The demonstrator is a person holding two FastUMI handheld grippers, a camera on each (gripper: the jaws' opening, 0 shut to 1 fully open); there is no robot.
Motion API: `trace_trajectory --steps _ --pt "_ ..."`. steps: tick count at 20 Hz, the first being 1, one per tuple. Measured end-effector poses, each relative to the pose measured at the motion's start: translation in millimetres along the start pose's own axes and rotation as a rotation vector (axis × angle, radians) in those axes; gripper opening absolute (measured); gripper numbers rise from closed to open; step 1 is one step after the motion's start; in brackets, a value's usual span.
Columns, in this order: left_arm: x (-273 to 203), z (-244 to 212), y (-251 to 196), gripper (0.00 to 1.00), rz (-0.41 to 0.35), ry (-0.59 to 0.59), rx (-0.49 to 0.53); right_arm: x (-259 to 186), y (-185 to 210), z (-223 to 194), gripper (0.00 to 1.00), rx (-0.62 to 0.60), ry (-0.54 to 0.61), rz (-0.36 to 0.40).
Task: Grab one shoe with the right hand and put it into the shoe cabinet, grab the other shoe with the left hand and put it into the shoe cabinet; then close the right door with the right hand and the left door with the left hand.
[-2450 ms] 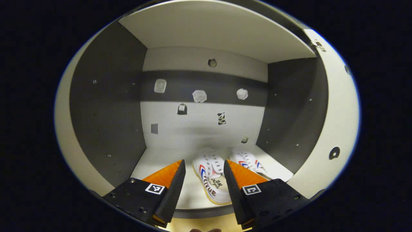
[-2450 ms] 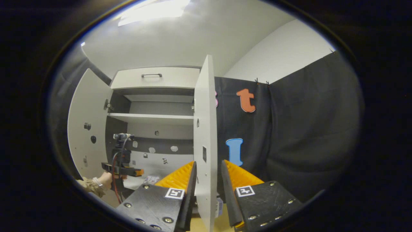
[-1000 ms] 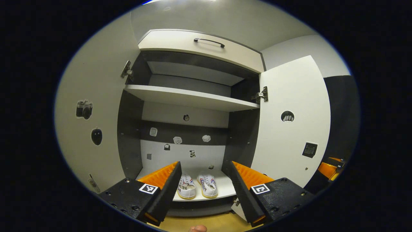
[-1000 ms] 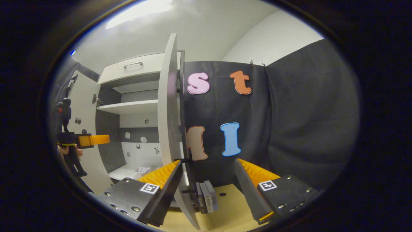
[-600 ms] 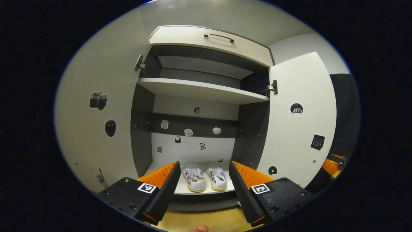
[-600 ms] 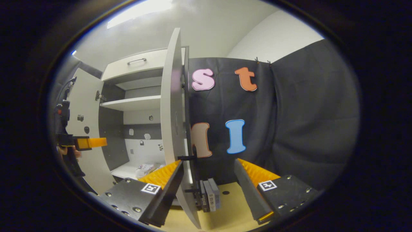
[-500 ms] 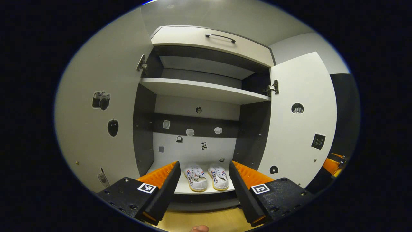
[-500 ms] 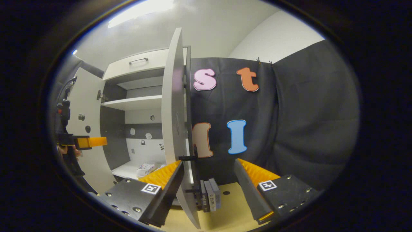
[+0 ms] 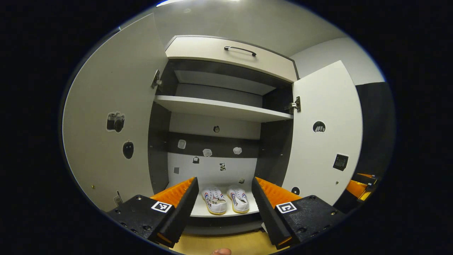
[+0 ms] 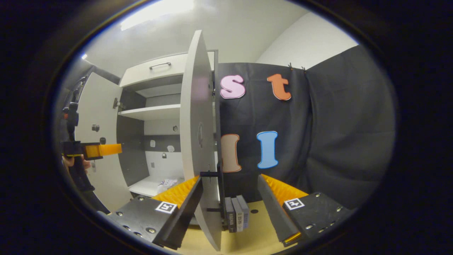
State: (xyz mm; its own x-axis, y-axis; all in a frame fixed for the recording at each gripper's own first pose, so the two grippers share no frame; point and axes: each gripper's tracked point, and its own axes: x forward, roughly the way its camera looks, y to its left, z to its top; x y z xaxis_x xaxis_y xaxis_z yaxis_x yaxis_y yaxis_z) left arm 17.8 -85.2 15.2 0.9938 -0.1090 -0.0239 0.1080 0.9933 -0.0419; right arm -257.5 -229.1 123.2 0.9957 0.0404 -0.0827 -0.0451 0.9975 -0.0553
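Now both shoes (image 9: 226, 200) sit side by side on the cabinet's bottom shelf (image 9: 198, 211), well beyond the left gripper (image 9: 223, 205), fingers spread & empty. Right gripper (image 10: 230, 209) also spread wide w/ nothing held; right door (image 10: 198, 141) edge stands between its fingers, nearer the left one. Left door (image 9: 109, 117) wide open.

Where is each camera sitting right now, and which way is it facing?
Left gripper view: rides the left claw, in front of the open shoe cabinet, facing in at two shoes on the bottom shelf; own open fingers below.
Right gripper view: rides the right claw, at the right door, seen edge-on between its open fingers.
Shared: cabinet interior, shoes, both doors; the right gripper view catches the left claw and the hand holding it.
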Motion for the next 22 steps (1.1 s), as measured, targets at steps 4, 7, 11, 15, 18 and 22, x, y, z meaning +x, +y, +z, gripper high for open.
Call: trace_trajectory --steps 4,7,11,15,18,22 --pt "-8 3 9 0.87 0.006 -0.014 0.004 1 23 -2 0.87 0.0 0.003 0.046" --pt "-16 4 20 0.91 0.02 -0.02 0.007 6 43 -4 0.87 0.011 0.005 0.085" --pt "-30 10 37 0.91 0.049 -0.036 0.017 12 53 -5 0.92 0.018 -0.002 0.087" --pt "-43 17 49 0.91 0.072 -0.054 0.013 18 69 -9 0.92 0.065 0.005 0.12" --pt "-56 22 62 0.91 0.103 -0.065 0.024 27 83 -13 0.92 0.087 0.011 0.143" --pt "-74 31 77 0.91 0.142 -0.089 0.044 38 107 -16 0.93 0.098 0.017 0.187"
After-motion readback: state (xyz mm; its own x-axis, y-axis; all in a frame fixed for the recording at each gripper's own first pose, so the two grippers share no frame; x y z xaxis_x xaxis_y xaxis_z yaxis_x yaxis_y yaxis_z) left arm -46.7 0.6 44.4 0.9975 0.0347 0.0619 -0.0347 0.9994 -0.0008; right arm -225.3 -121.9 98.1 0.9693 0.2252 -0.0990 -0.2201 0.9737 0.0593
